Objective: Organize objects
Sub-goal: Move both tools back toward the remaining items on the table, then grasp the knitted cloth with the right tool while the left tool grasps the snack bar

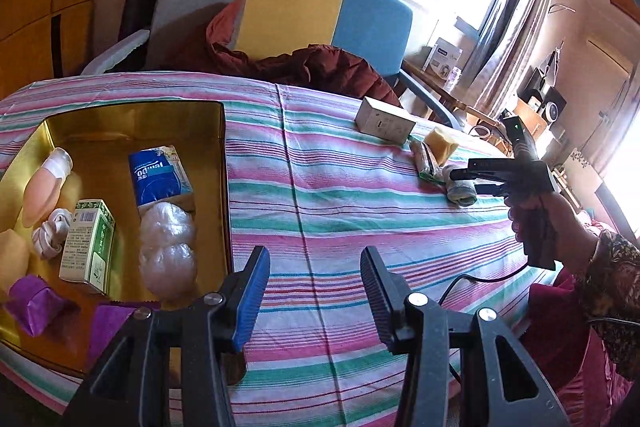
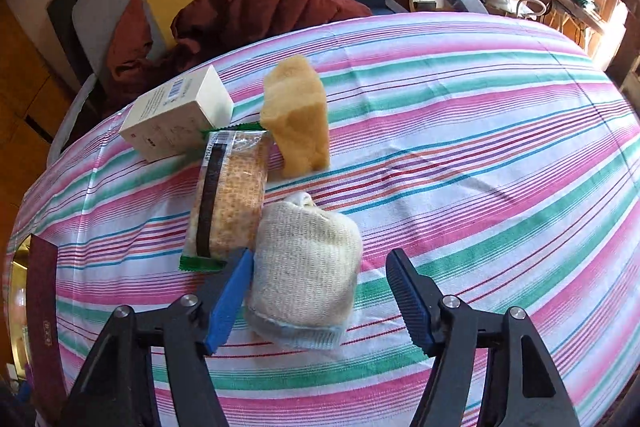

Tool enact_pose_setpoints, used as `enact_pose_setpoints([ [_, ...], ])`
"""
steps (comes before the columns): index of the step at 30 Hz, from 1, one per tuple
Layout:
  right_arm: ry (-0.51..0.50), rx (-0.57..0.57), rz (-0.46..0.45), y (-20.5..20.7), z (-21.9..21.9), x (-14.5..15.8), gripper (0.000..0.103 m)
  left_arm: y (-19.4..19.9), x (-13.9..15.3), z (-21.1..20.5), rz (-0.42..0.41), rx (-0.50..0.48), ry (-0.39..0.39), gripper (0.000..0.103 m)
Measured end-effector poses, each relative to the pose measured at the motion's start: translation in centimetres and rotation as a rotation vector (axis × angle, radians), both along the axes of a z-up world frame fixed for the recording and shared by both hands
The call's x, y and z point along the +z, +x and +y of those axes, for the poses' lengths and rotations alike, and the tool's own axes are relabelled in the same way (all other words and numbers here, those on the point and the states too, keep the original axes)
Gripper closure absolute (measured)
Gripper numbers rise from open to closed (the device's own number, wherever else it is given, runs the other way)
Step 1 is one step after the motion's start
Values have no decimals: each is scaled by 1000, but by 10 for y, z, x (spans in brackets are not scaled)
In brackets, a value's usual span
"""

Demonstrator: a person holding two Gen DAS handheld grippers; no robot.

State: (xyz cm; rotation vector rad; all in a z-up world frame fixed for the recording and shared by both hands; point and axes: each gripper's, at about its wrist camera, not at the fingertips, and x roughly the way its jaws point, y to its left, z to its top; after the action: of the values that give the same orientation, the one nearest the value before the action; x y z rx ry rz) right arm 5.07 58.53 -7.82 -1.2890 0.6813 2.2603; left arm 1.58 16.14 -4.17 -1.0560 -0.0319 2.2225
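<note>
From the left wrist, the left gripper (image 1: 316, 287) hangs over the striped tablecloth (image 1: 340, 195), its jaws parted to a middling gap with nothing between them. Just left of it sits a gold tin (image 1: 218, 131), open at the top, near the table's left edge. Inside lie a blue tissue pack (image 1: 158, 173), a clear plastic bundle (image 1: 168, 247), a green-and-white carton (image 1: 88, 243), a knotted white sock (image 1: 50, 233), a pale pink bottle (image 1: 44, 187) and purple packets (image 1: 32, 303). Toward the table's far right corner, a hand (image 1: 536, 223) holds the right gripper (image 1: 460, 179) down at a rolled sock (image 1: 460, 193), beside a snack bar (image 1: 426, 163), a yellow sponge (image 1: 440, 143) and a white box (image 1: 384, 119). A multicoloured chair (image 1: 288, 7) with a dark red jacket (image 1: 312, 67) stands behind the table.

From the right wrist, the right gripper (image 2: 320, 291) straddles the rolled sock (image 2: 306, 271). The left pad (image 2: 230, 303) touches the sock's side; the right pad stands clear, so the jaws are half-wide and not yet clamped. The snack bar (image 2: 228, 195) lies just beyond the sock, touching it, with the white box (image 2: 176, 115) and the sponge (image 2: 298, 119) at its far end. The tin's rim (image 2: 18, 267) shows at the table's left edge.
</note>
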Motion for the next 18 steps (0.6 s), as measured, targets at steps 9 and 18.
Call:
enact_pose_setpoints([
  [9, -40, 33, -7, -9, -8, -13, 49, -3, -4, 35, -13, -60, -38, 56],
  [18, -41, -51, 33, 1, 7, 6, 50, -14, -3, 109, -23, -166, -91, 51],
])
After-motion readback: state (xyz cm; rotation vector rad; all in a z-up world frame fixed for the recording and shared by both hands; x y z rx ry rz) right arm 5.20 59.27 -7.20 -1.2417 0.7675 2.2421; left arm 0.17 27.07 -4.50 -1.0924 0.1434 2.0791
